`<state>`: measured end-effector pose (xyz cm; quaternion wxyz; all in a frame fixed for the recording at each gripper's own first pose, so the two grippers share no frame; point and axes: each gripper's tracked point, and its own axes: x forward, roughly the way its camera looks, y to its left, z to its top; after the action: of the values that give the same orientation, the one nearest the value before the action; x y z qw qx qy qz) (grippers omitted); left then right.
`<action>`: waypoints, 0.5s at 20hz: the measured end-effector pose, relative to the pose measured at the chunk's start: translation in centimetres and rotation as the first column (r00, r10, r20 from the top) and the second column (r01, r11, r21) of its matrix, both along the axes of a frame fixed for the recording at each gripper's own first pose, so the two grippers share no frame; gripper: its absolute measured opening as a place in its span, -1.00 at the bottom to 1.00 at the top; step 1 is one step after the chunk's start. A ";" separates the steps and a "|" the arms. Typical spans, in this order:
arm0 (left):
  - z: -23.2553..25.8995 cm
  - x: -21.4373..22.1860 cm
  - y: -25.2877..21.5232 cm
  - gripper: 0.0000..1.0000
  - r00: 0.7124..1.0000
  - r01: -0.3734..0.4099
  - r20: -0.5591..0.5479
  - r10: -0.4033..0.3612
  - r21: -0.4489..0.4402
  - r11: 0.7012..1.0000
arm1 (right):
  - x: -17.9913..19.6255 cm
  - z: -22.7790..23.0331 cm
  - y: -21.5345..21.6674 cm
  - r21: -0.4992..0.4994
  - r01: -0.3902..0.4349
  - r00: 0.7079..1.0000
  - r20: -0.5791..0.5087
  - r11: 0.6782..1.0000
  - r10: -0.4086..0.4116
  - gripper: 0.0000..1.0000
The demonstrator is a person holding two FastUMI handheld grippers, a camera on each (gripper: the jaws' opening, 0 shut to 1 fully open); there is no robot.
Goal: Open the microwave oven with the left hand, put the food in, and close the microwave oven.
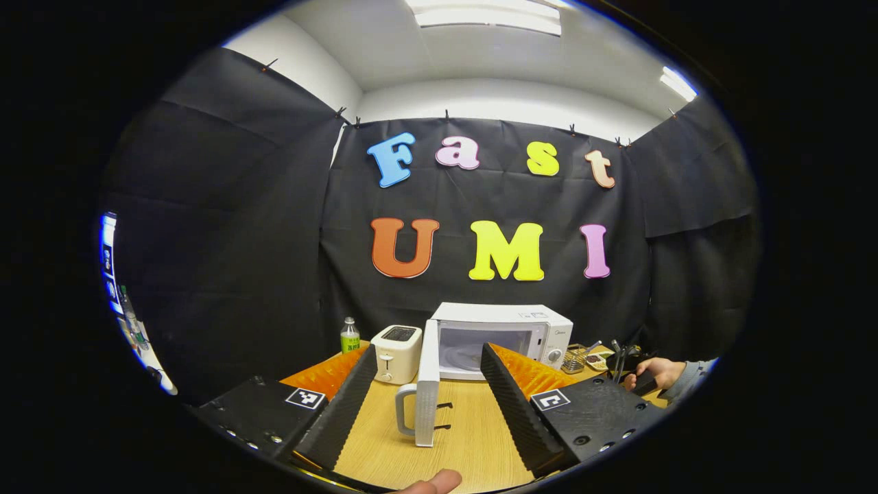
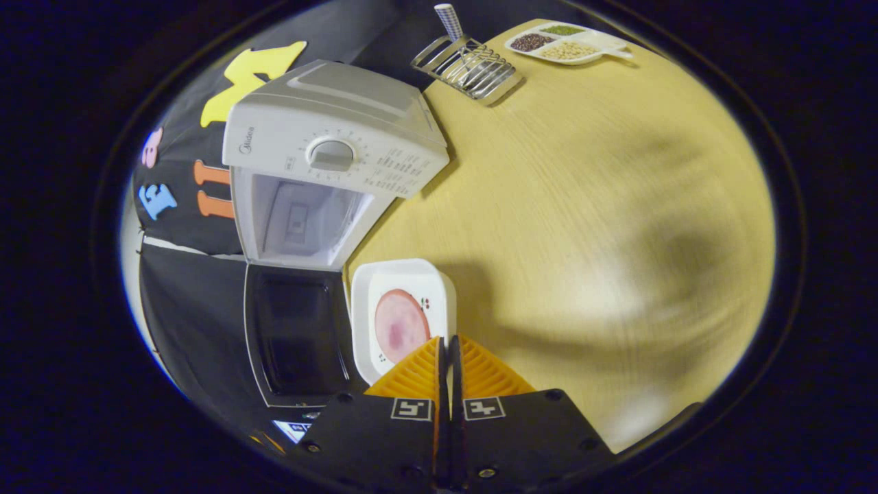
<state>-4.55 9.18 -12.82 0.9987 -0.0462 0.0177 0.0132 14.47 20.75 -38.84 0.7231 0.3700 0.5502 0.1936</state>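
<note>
The white microwave oven (image 1: pixel 504 336) stands at the table's far side, its door (image 1: pixel 426 384) swung fully open. A white square plate (image 2: pixel 401 312) bearing a pink ham slice (image 2: pixel 400 325) sits near its open cavity.

You're in staged recording booth, not real kitchen: black cloth walls clipped up, office ceiling lights (image 1: pixel 488 15), wood counter (image 2: pixel 583 206) with microwave (image 1: pixel 504 337), toaster (image 1: pixel 396 353).

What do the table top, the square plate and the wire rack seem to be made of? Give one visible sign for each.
Table top: probably wood or wood-look laminate, matt; fine pale grain lines show.
Square plate: looks like glazed ceramic, possibly plastic; smooth white rim, small printed motif.
Wire rack: metal, shiny; thin bright parallel bars.
</note>
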 end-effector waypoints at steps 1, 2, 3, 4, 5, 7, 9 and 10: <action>-0.2 0.0 0.2 0.86 1.000 0.001 -0.003 -0.001 0.005 1.000 | 0.3 0.2 1.0 0.003 0.029 1.000 0.001 1.000 -0.029 -0.92; -0.4 0.0 0.4 0.86 1.000 0.000 -0.004 0.000 0.010 1.000 | 0.6 0.6 2.0 0.017 0.060 0.998 0.002 0.998 -0.060 -0.92; -0.6 0.0 0.6 0.86 1.000 -0.001 -0.008 0.001 0.013 1.000 | 1.1 1.0 3.2 0.035 0.091 0.996 0.007 0.995 -0.091 -0.92; -0.7 -0.1 0.8 0.86 1.000 -0.002 -0.010 0.002 0.014 1.000 | 1.6 1.6 4.3 0.050 0.121 0.992 0.018 0.991 -0.122 -0.92; -0.8 -0.2 1.0 0.86 1.000 0.000 -0.011 0.000 0.012 1.000 | 2.0 2.2 5.3 0.063 0.160 0.986 0.028 0.985 -0.162 -0.92; -0.8 -0.3 1.3 0.86 1.000 0.005 -0.013 -0.005 0.005 1.000 | 2.9 3.3 7.3 0.089 0.261 0.964 0.028 0.961 -0.264 -0.92; -0.8 -0.4 1.4 0.86 1.000 0.011 -0.013 -0.011 0.001 1.000 | 3.7 4.2 9.8 0.132 0.344 0.937 0.015 0.930 -0.348 -0.93; -0.7 -0.4 1.4 0.86 1.000 0.016 -0.011 -0.016 -0.003 1.000 | 4.2 4.8 11.3 0.159 0.374 0.925 0.009 0.914 -0.380 -1.00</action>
<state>-5.00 10.62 -13.55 0.9986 -0.0476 0.0238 0.0052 18.69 32.01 -34.06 0.7268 0.5199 0.4376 0.0998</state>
